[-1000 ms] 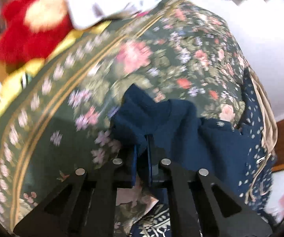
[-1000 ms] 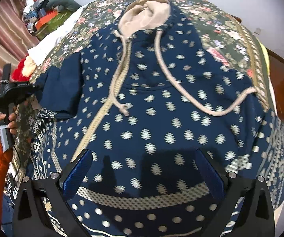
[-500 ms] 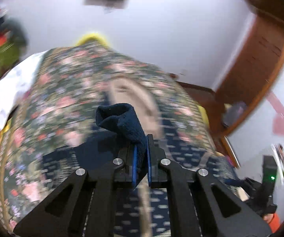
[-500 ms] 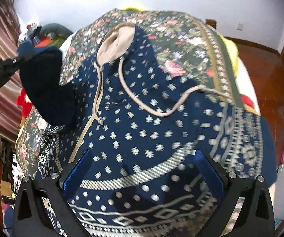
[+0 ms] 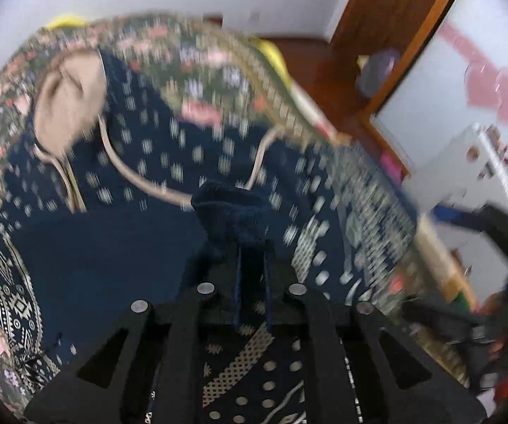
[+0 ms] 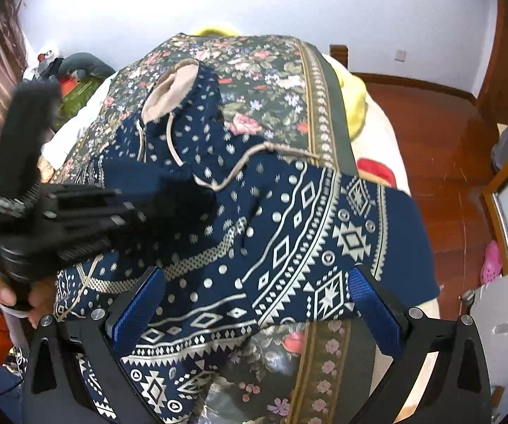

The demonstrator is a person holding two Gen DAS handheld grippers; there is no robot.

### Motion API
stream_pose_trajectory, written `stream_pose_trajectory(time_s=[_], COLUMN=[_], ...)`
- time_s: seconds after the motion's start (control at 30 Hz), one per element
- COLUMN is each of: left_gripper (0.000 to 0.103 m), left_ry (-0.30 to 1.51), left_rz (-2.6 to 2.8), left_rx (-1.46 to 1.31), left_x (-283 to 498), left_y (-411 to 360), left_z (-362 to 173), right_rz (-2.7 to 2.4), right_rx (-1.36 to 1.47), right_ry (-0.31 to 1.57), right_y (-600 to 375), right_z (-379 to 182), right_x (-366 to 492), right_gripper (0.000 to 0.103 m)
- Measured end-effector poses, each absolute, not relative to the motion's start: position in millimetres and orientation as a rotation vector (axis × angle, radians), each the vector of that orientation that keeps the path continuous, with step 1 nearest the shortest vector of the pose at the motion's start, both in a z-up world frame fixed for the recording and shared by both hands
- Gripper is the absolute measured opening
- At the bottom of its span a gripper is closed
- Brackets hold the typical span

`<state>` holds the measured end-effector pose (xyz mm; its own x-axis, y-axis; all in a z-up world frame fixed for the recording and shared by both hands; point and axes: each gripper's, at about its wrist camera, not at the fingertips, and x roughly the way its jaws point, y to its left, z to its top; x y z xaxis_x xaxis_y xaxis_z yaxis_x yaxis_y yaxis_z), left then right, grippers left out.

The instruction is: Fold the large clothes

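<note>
With the left gripper (image 5: 252, 282) just easing its pinch on the cuff (image 5: 232, 208) above the hoodie (image 6: 289, 212), the sleeve risked slipping and bunching, while the right gripper (image 6: 259, 311) hung spread and empty.

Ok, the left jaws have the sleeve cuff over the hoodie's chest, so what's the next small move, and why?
Probably lower the left gripper and lay the sleeve cuff flat on the hoodie front before fully releasing. The cuff is bunched between jaws that have just been opening, held above the chest near the drawstring. The right gripper is open and holds nothing, over the hem.
</note>
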<state>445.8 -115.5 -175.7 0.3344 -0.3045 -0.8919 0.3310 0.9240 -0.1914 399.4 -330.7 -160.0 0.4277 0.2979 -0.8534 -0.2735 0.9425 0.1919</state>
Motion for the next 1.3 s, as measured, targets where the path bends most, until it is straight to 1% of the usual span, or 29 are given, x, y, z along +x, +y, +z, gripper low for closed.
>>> stream_pose_trajectory(time_s=[0.07, 0.1, 0.13, 0.17, 0.33, 0.4, 0.43, 0.47, 0.53, 0.57, 0.6, 0.67, 0.73, 0.77, 0.8, 0.83, 0.87, 0.97, 1.0, 1.03, 1.07, 1.1, 1.17, 1.27, 1.3], left_gripper=[0.033, 0.038, 0.049, 0.057, 0.058, 0.065, 0.072, 0.076, 0.076, 0.076, 0.076, 0.076, 0.076, 0.076, 0.076, 0.076, 0.076, 0.076, 0.075, 0.070, 0.060, 0.054, 0.022, 0.013, 0.012], left_ry=[1.202, 1.207, 1.213, 1.216, 1.135, 1.086, 1.058, 1.031, 1.017, 1.025, 1.043, 1.079, 1.116, 1.126, 1.135, 1.138, 1.137, 1.093, 1.065, 1.030, 1.007, 0.995, 0.981, 0.950, 0.939], left_rz=[-0.416, -0.415, -0.417, -0.421, -0.352, -0.288, -0.247, -0.192, -0.099, -0.071, -0.024, 0.040, 0.067, 0.070, 0.075, 0.078, 0.079, 0.092, 0.098, 0.111, 0.120, 0.125, 0.139, 0.151, 0.156], left_rx=[0.042, 0.032, 0.015, 0.001, -0.018, 0.006, 0.021, 0.038, 0.063, 0.075, 0.101, 0.152, 0.191, 0.205, 0.221, 0.234, 0.255, 0.336, 0.365, 0.392, 0.408, 0.410, 0.400, 0.331, 0.302], left_x=[442.5, 442.0, 439.2, 437.3, 413.7, 406.5, 402.4, 396.5, 390.8, 388.7, 383.5, 374.9, 367.2, 364.3, 362.4, 359.9, 360.1, 364.0, 365.1, 366.3, 368.5, 371.8, 376.9, 376.2, 373.7], left_y=[-112.6, -109.2, -102.4, -93.9, -36.2, -9.1, 4.7, 22.8, 55.8, 67.3, 83.6, 106.3, 122.6, 127.4, 129.8, 132.1, 132.7, 123.7, 119.7, 114.8, 110.2, 107.4, 104.2, 110.5, 115.1], left_z=[-186.3, -186.5, -184.5, -181.3, -153.8, -147.4, -145.8, -147.0, -159.0, -165.6, -177.3, -199.8, -222.7, -232.1, -243.4, -249.7, -256.2, -269.7, -270.8, -270.9, -271.6, -271.3, -268.4, -256.6, -249.6], right_rz=[0.366, 0.372, 0.383, 0.391, 0.418, 0.434, 0.443, 0.450, 0.443, 0.432, 0.425, 0.397, 0.368, 0.357, 0.344, 0.337, 0.332, 0.324, 0.325, 0.324, 0.324, 0.321, 0.321, 0.322, 0.320], right_rx=[0.025, 0.022, 0.013, 0.006, -0.047, -0.053, -0.052, -0.050, -0.053, -0.058, -0.061, -0.052, -0.039, -0.036, -0.032, -0.027, -0.022, -0.004, -0.001, -0.004, -0.006, -0.008, -0.008, -0.003, -0.001], right_ry=[1.082, 1.085, 1.088, 1.086, 1.058, 1.048, 1.043, 1.041, 1.050, 1.061, 1.070, 1.089, 1.099, 1.098, 1.093, 1.090, 1.087, 1.082, 1.078, 1.069, 1.060, 1.050, 1.037, 1.003, 0.992], right_y=[-327.4, -324.4, -319.8, -315.5, -285.9, -274.0, -267.9, -261.8, -251.8, -248.4, -246.5, -244.3, -245.1, -246.3, -247.6, -248.6, -249.3, -248.9, -247.8, -246.2, -245.1, -243.9, -242.5, -244.5, -245.9], right_z=[-165.5, -167.5, -169.7, -171.0, -177.0, -179.0, -180.3, -182.9, -191.1, -196.3, -200.1, -210.6, -218.7, -220.0, -221.2, -221.6, -221.3, -218.1, -216.5, -214.1, -211.8, -208.8, -202.5, -188.2, -184.5], right_x=[399.2, 399.3, 400.3, 401.7, 412.0, 416.1, 418.7, 421.9, 429.1, 432.6, 435.1, 441.5, 445.5, 446.3, 446.8, 447.4, 448.2, 451.3, 451.2, 450.7, 449.8, 448.8, 446.7, 442.6, 441.6], right_gripper=[0.103, 0.103, 0.103, 0.103, 0.103, 0.101, 0.099, 0.095, 0.086, 0.078, 0.074, 0.061, 0.052, 0.045, 0.040, 0.038, 0.034, 0.023, 0.020, 0.019, 0.016, 0.015, 0.015, 0.014, 0.013])
